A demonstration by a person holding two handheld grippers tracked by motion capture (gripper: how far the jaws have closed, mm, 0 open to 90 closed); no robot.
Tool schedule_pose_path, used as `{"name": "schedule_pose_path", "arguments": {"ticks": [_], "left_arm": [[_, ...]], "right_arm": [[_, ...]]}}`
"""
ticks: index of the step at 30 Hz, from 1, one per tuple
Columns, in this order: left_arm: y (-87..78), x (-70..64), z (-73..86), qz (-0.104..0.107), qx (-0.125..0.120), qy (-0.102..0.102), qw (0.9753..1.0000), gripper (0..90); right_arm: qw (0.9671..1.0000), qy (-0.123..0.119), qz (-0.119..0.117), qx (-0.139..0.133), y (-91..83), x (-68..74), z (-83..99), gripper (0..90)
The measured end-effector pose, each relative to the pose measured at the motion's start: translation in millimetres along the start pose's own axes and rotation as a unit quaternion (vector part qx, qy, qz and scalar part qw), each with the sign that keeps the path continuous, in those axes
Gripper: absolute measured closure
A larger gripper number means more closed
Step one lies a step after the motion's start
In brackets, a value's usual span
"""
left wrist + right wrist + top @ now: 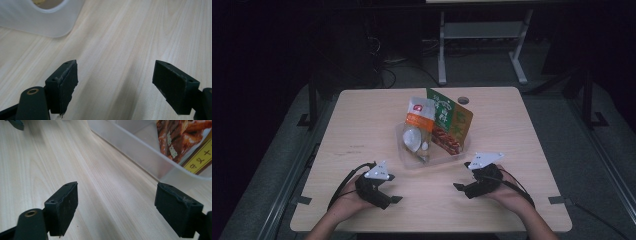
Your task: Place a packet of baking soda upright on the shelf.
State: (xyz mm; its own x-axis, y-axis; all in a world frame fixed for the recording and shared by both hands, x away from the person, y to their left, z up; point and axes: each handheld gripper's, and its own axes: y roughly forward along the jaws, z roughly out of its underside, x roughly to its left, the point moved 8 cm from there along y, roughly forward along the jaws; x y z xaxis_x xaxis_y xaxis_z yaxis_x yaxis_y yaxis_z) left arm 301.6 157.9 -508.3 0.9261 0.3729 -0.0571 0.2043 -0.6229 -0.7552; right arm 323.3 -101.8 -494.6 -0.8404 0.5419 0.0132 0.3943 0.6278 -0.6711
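Both grippers are just sitting on the table [362,125], jaws wide apart, nothing in them. Left gripper [393,199] and right gripper [458,186] flank the plastic tub [404,155] of snack packets [447,122].

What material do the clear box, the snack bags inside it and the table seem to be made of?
Clear box: likely thin plastic, frosted and translucent, since its contents show through. Snack bags: probably glossy printed plastic film, catching light. Table: pale wood-grain top, perhaps laminate; straight grain lines, matte sheen.

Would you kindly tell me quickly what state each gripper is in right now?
Left gripper: open, holding nothing, over the bare table.
Right gripper: open, holding nothing, beside the clear container.
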Motion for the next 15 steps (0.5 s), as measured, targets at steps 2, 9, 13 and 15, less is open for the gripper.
{"name": "schedule_pose_path", "arguments": {"ticks": [2,9,13,15], "left_arm": [[2.4,-2.3,-0.6,0.002,-0.002,0.001,1.0,19.6],[6.0,-5.7,1.4,0.009,0.011,0.016,0.9998,19.2],[7.7,-6.7,1.5,0.008,0.012,0.017,0.9998,19.1],[7.9,-7.2,1.6,0.009,0.013,0.018,0.9997,19.2]], "right_arm": [[1.0,0.001,0.001,0.001,1.4,-0.8,1.2,17.1],[1.0,0.003,-0.003,-0.001,1.8,-2.2,1.8,16.6],[1.0,0.003,0.0,-0.001,1.9,-2.8,1.9,16.6],[1.0,0.002,-0.001,-0.003,1.6,-2.9,1.6,16.6]]}}
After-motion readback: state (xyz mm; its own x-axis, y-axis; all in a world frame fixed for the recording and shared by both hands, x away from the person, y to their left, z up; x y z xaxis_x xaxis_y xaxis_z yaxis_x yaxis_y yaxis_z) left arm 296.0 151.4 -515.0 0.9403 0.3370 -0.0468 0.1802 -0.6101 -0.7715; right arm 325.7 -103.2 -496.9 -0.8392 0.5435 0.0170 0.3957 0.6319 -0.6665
